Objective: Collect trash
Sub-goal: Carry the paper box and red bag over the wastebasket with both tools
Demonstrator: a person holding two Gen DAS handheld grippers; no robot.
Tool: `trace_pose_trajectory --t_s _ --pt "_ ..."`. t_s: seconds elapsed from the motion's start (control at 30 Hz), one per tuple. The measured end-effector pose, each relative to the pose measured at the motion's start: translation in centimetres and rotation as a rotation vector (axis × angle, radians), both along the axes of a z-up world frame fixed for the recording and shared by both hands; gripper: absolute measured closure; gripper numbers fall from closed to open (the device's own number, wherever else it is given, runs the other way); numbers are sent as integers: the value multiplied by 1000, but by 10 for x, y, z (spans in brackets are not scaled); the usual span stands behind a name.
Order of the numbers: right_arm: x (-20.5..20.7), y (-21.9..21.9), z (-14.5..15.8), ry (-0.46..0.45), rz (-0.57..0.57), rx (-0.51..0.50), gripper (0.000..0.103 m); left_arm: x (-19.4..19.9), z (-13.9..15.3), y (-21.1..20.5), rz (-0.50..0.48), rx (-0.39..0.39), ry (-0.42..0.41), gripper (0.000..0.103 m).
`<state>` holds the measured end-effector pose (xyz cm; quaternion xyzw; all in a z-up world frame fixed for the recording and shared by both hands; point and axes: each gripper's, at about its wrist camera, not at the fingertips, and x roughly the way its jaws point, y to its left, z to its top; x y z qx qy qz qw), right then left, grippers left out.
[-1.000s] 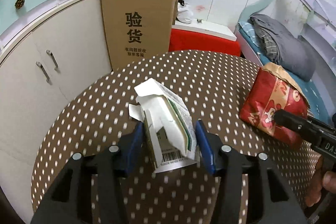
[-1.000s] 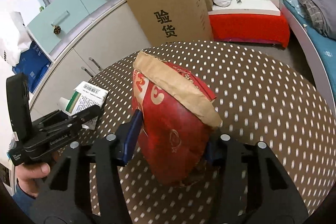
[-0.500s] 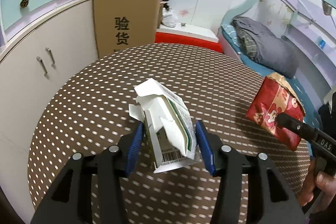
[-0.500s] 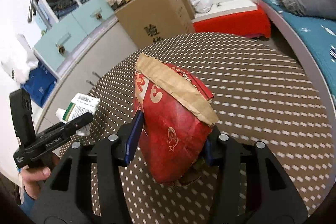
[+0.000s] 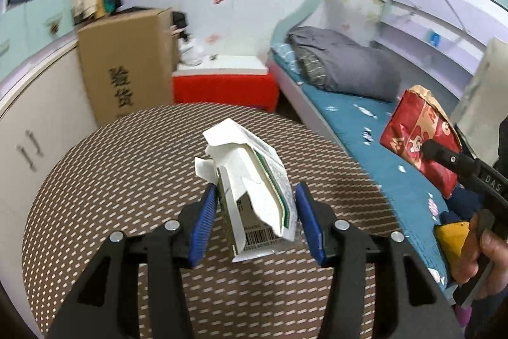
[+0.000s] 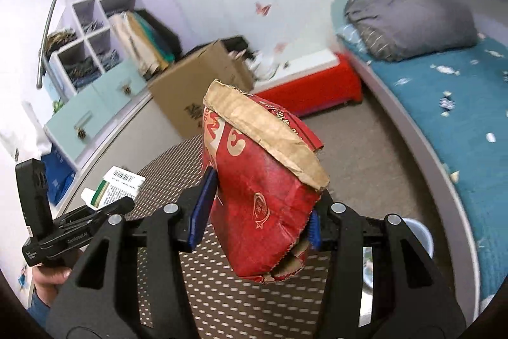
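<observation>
Red paper bag (image 6: 266, 205) clenched upright in right claw (image 6: 258, 220) past the tabletop (image 6: 177, 167) edge, pale bin (image 6: 419, 234) just below-right; left claw (image 5: 254, 216) clenched on white carton (image 5: 254, 196).

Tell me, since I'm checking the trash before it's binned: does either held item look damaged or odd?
Both look battered. The white carton in the left gripper is torn open and crumpled at the top. The red paper bag in the right gripper is creased, with a frayed, ragged bottom edge.
</observation>
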<state>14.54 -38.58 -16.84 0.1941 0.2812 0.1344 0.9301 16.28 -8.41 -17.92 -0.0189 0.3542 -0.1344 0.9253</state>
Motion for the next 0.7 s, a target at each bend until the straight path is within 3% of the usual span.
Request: trace_pose_trajectory --t_s 0.47,0.7 --pt "-33 -115 -4 -20 -226 12 54 16 26 -134 -227 33 -45 53" --pt "-21 -165 -48 96 -327 58 54 31 14 -190 -314 73 -14 53"
